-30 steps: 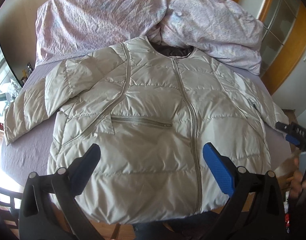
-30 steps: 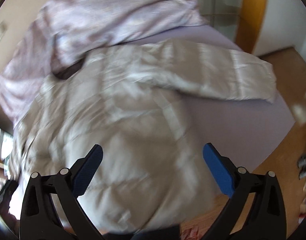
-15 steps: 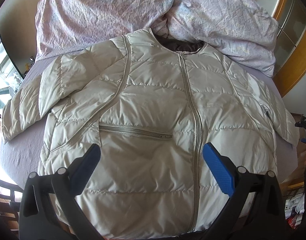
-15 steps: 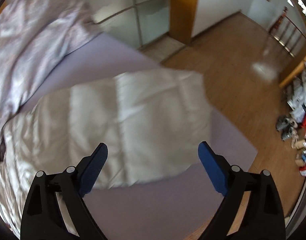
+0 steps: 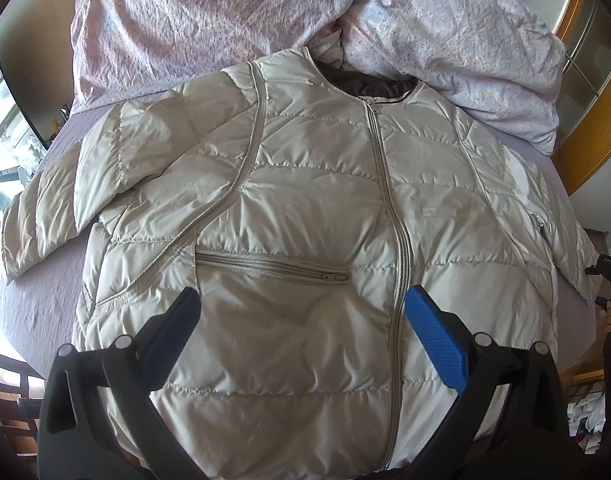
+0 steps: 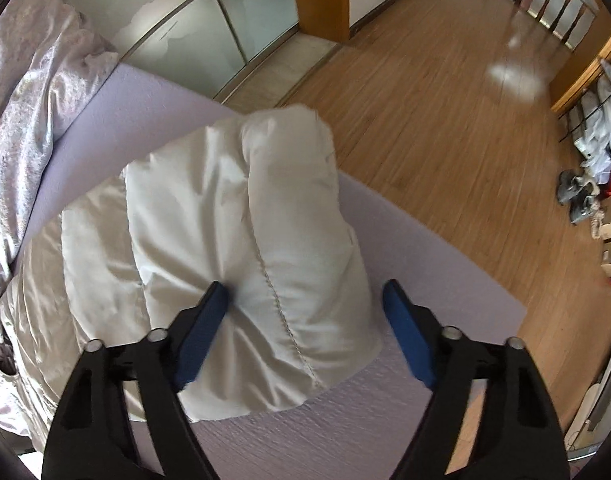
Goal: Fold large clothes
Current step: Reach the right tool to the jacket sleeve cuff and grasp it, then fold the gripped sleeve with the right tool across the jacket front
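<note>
A beige quilted puffer jacket [image 5: 297, 208] lies face up and zipped on a lilac bed sheet [image 5: 37, 300], its sleeves spread to both sides. My left gripper [image 5: 301, 320] is open and hovers over the jacket's lower front, near the chest pocket zip. My right gripper [image 6: 305, 312] is open and straddles the end of the jacket's sleeve [image 6: 273, 248] at the bed's edge; its left finger [image 6: 201, 328] presses into the fabric. The right gripper also shows in the left wrist view [image 5: 605, 276], at the far right.
A crumpled pink duvet [image 5: 265, 12] is heaped behind the jacket's collar. The bed's edge [image 6: 445, 248] drops to a wooden floor [image 6: 445, 100]. Glass sliding doors [image 6: 209, 20] stand beyond the bed. Shoes and clutter [image 6: 585, 196] lie on the floor at right.
My right gripper has swung away from the jacket's body and come down over the sleeve end. My left gripper has moved closer over the jacket's front. Both stayed open.
</note>
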Demonstrator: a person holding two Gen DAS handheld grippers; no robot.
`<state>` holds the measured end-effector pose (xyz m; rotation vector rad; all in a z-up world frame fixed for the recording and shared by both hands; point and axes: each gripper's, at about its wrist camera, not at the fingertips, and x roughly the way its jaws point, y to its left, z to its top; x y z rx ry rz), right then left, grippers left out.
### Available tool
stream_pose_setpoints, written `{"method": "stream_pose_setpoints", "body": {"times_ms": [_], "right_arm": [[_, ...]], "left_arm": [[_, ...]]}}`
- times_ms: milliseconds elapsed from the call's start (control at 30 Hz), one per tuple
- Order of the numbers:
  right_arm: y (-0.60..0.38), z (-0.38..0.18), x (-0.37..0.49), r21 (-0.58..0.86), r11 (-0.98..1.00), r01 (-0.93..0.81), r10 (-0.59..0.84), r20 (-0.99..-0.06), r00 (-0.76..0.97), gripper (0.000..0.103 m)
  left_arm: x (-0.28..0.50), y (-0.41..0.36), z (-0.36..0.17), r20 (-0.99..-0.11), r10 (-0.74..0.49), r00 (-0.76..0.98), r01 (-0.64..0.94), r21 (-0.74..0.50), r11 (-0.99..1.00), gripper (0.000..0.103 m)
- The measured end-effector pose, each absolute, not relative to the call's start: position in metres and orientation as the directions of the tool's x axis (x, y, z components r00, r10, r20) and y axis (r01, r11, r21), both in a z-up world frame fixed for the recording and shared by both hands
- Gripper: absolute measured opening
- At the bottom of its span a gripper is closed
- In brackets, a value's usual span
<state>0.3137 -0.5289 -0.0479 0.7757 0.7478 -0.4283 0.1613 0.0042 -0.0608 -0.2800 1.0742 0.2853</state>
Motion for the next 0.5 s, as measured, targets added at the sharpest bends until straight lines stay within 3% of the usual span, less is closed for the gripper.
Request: {"method": "stream_pose_setpoints", "body": {"times_ms": [100, 167, 233, 333, 500], "right_arm": [[-0.527, -0.046, 0.316, 0.453, 0.663, 0.596, -0.097, -0.738, 0.668, 0.07], [-0.522, -0.043, 0.317, 0.45, 0.669, 0.591, -0.097, -0.736, 0.67, 0.06], [-0.518, -0.039, 0.318, 0.456, 0.677, 0.578, -0.083, -0.732, 0.676, 0.041], [-0.51, -0.031, 0.318, 0.445, 0.685, 0.576, -0.092, -0.732, 0.675, 0.026], [-0.489, -0.011, 0.315, 0.444, 0.71, 0.547, -0.101, -0.704, 0.703, 0.018]], "left_arm": [[0.162, 0.004, -0.062, -0.89, 0.088, 0.447, -0.355, -0.086, 0.931, 0.101], [0.162, 0.006, -0.062, -0.891, 0.086, 0.446, -0.354, -0.087, 0.931, 0.101], [0.161, 0.008, -0.062, -0.891, 0.085, 0.446, -0.357, -0.09, 0.93, 0.101], [0.159, 0.013, -0.063, -0.891, 0.085, 0.446, -0.364, -0.093, 0.927, 0.101], [0.153, 0.024, -0.064, -0.89, 0.088, 0.447, -0.376, -0.098, 0.922, 0.101]]}}
